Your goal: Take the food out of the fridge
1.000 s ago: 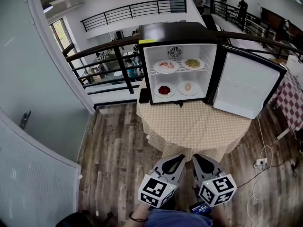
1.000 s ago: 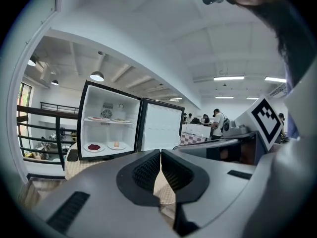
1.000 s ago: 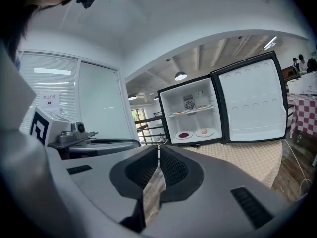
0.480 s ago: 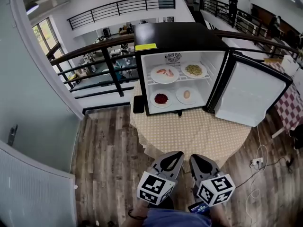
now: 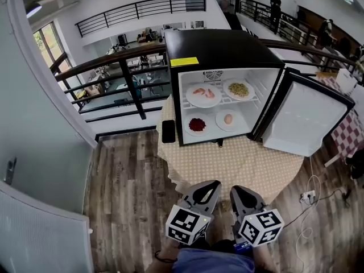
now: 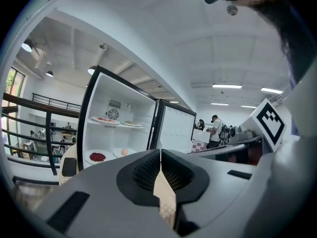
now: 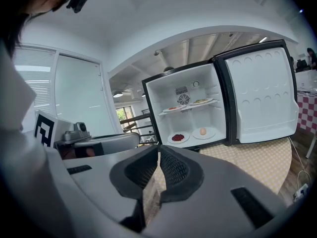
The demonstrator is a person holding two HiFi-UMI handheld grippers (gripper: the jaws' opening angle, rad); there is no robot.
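A black mini fridge (image 5: 219, 50) stands on a round table (image 5: 239, 164) with its door (image 5: 307, 121) swung open to the right. Its upper shelf holds a plate of pink food (image 5: 203, 94) and a plate of noodles (image 5: 238, 89). Below sit a plate of red food (image 5: 197, 124) and a plate with an egg-like piece (image 5: 228, 119). My left gripper (image 5: 207, 186) and right gripper (image 5: 239, 190) hover side by side at the table's near edge, both shut and empty, well short of the fridge. The gripper views show the same fridge (image 6: 116, 128) (image 7: 190, 108) ahead.
A black phone-like slab (image 5: 168, 131) leans by the fridge's left side. A dark railing (image 5: 122, 67) runs behind the table. A white cable and power strip (image 5: 310, 197) lie on the wood floor at right, near a red-checked table (image 5: 354, 124). People stand far back.
The fridge and table have come a little nearer and shifted slightly right in the head view. Both grippers stay shut and side by side, carried forward together.
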